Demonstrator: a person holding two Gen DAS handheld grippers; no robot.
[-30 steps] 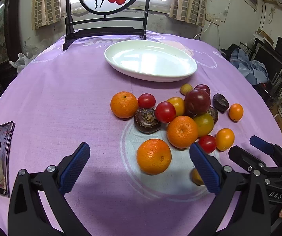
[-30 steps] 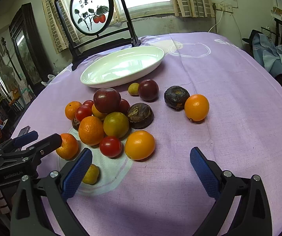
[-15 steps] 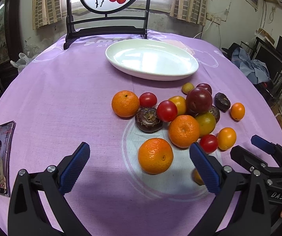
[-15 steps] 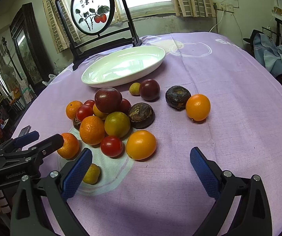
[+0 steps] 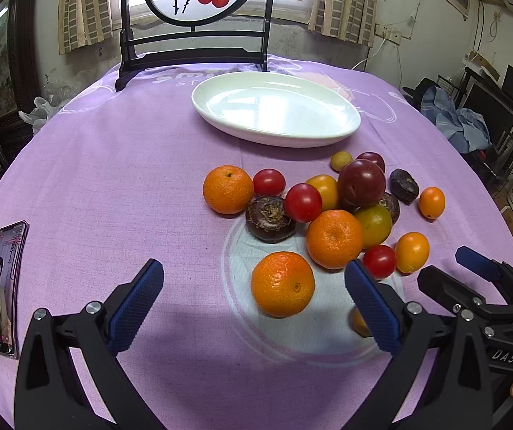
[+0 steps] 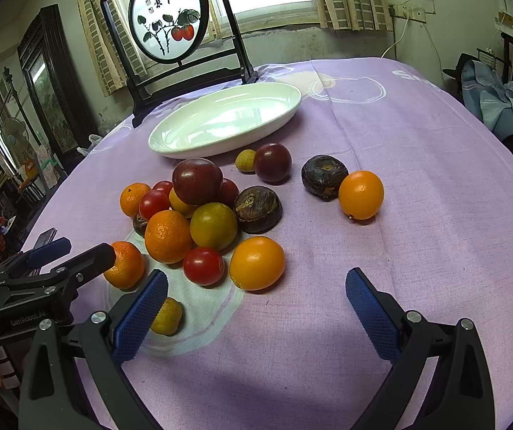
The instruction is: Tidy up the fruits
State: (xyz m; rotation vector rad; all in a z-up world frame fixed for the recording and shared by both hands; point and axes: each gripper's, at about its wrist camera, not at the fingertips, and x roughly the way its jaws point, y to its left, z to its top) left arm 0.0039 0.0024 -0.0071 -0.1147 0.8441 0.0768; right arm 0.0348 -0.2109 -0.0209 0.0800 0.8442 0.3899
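Note:
A pile of fruit lies on the purple tablecloth: mandarins [image 5: 282, 284], red tomatoes [image 5: 303, 197], dark plums [image 5: 361, 182], brown wrinkled fruits [image 5: 270, 219] and small yellow-orange fruits [image 6: 257, 262]. An empty white oval plate [image 5: 338, 132] sits behind the pile, also in the right wrist view [image 6: 170, 145]. My left gripper [image 5: 254, 306] is open, low over the cloth, with the nearest mandarin between its fingers' line. My right gripper [image 6: 256, 310] is open and empty, just in front of a yellow-orange fruit. A small yellow fruit [image 6: 166, 316] lies by its left finger.
A black-framed round painted screen [image 5: 192, 10] stands at the table's far edge. A phone [image 5: 2, 286] lies on the cloth at the left. One orange fruit [image 6: 361, 194] and a brown fruit [image 6: 323, 176] lie apart on the right. Room clutter surrounds the table.
Both grippers have crept slightly forward toward the fruit pile. Both stay open. No fruit has moved.

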